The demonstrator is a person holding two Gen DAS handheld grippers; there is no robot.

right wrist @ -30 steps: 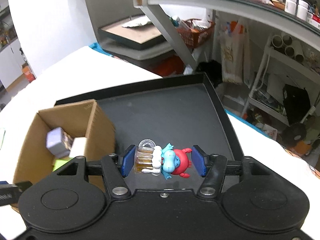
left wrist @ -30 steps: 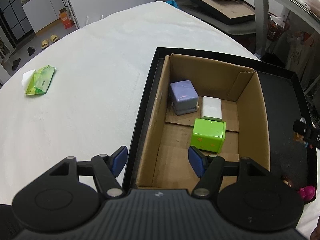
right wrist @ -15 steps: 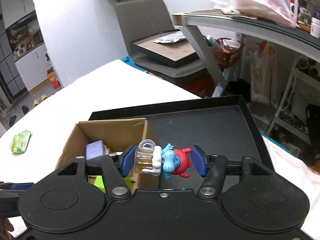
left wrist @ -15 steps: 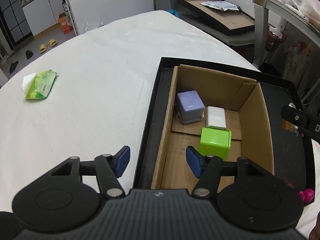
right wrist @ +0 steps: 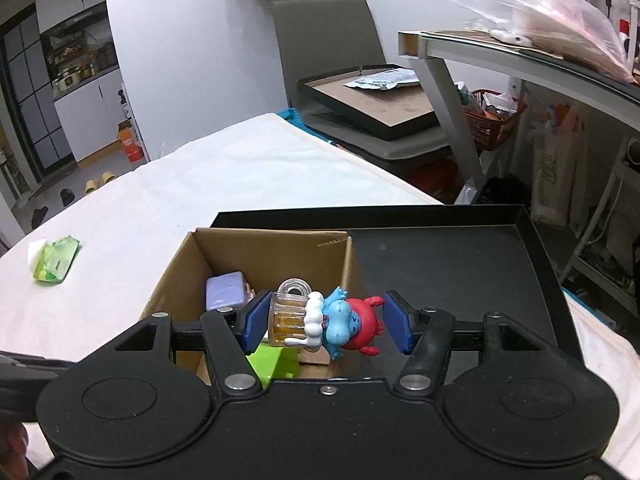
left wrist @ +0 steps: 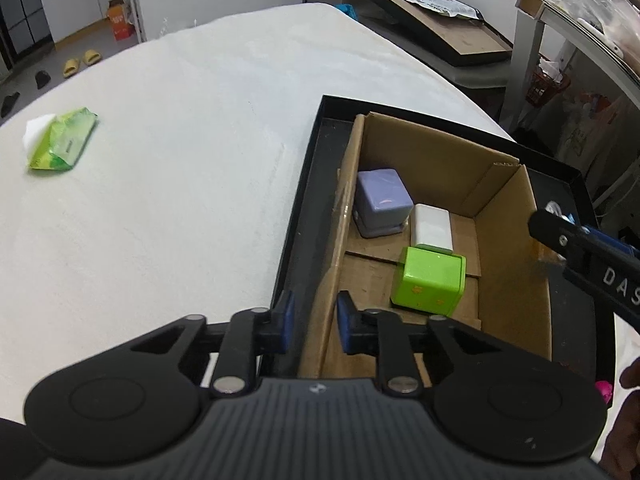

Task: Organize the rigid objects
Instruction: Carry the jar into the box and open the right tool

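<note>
On the white-clothed table: shallow black tray carrying an open brown cardboard box. Box contents: lilac plastic cube, white rectangular block, lime-green plastic cube. Right tongs, above the box's right wall: pinching a small blue-and-red cartoon figurine with a clear amber mug, held sideways between the blue pads, mug against the left pad. Left tongs: narrowed onto the box's near-left cardboard wall; pad contact unclear. Far left on table, well apart: green plastic wipes packet.
</note>
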